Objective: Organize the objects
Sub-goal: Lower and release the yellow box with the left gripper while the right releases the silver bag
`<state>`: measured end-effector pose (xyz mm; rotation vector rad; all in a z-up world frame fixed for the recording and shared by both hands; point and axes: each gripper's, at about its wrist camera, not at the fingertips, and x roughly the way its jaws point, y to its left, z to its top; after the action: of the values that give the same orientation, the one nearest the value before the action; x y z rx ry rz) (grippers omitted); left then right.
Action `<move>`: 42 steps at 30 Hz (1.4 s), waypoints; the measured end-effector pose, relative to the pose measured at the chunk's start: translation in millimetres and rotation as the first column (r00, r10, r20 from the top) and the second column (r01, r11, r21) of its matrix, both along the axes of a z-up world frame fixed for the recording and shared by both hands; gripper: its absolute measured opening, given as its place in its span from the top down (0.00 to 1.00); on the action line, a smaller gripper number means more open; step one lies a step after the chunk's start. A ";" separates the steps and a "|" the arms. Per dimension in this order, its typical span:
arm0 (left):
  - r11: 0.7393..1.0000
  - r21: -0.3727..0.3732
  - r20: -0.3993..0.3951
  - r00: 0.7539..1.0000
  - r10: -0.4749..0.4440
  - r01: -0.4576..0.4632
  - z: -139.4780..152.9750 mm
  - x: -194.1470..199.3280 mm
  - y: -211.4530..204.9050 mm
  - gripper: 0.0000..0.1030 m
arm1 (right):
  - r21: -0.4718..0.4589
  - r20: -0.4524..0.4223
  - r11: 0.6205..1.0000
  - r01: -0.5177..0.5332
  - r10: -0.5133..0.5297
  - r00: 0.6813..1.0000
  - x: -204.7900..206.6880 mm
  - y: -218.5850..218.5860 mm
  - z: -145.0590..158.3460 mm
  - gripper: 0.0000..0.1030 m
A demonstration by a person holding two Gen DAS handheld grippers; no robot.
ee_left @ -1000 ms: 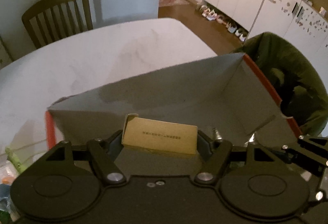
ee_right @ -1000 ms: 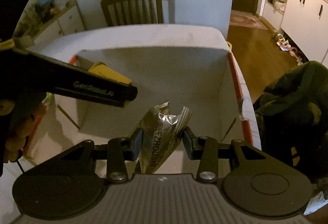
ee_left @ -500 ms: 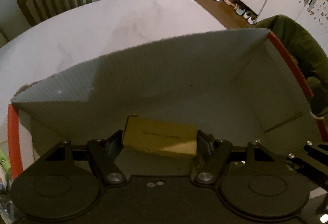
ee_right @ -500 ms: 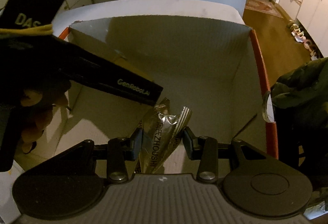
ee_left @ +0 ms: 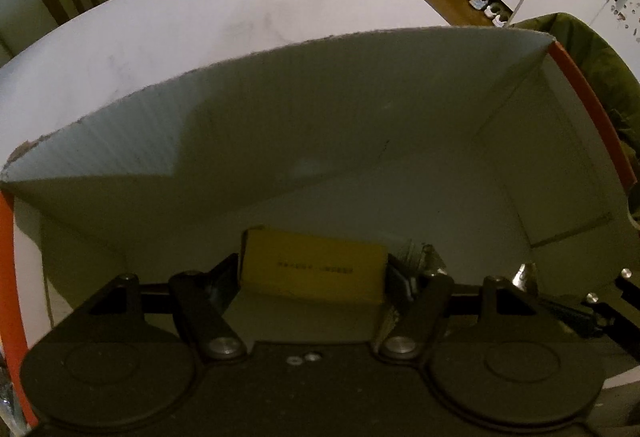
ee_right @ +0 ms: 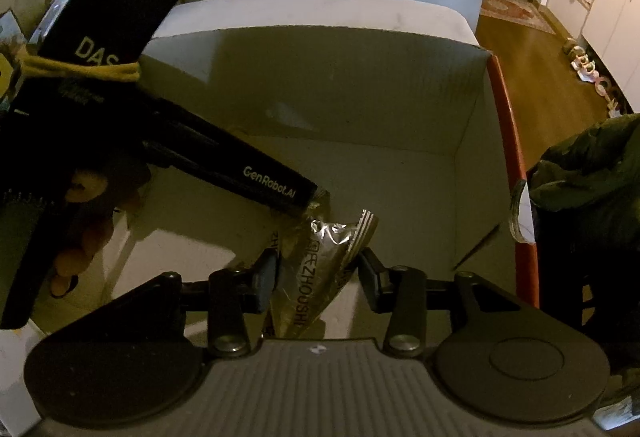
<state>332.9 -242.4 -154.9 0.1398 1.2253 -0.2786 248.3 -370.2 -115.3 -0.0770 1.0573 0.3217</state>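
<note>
Yellow box (ee_left: 314, 267) is clamped in the left gripper (ee_left: 314, 277) fingers, foil packet (ee_right: 320, 269) in the right gripper (ee_right: 316, 273) fingers; both hang inside the carton (ee_left: 320, 97). Neither item is released yet.

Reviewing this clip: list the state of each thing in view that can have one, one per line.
left gripper: shut on the yellow box
yellow box: held level, low inside the carton
right gripper: shut on the foil packet
foil packet: crumpled, held over the carton floor
cardboard carton: open-topped, standing on the table
</note>
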 end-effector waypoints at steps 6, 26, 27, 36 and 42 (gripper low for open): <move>1.000 0.003 0.016 1.000 0.010 -0.010 3.6 -2.1 3.0 0.24 | 0.000 0.013 1.000 0.011 -0.011 1.000 1.0 -4.6 1.8 0.46; 0.996 -0.085 0.168 0.985 0.024 -0.010 64.1 -37.9 15.1 0.18 | 0.058 0.119 0.998 0.017 -0.024 0.993 -26.7 -12.2 45.1 0.39; 0.996 -0.091 0.180 0.983 0.023 -0.006 67.6 -42.5 17.0 0.18 | 0.062 0.126 0.998 0.015 -0.023 0.992 -31.4 -11.7 47.6 0.39; 0.992 -0.118 0.269 0.963 -0.006 0.039 102.9 -78.3 31.7 0.18 | 0.079 0.184 0.997 -0.001 -0.014 0.983 -50.3 -9.5 72.4 0.38; 0.989 -0.130 0.342 0.940 -0.019 0.067 121.3 -107.7 45.3 0.17 | 0.068 0.220 0.998 -0.019 0.004 0.976 -63.2 -1.0 82.1 0.38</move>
<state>225.2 -197.2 -33.6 0.0890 0.8567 -0.3617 185.1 -371.3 -33.2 -0.0549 0.8262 0.3517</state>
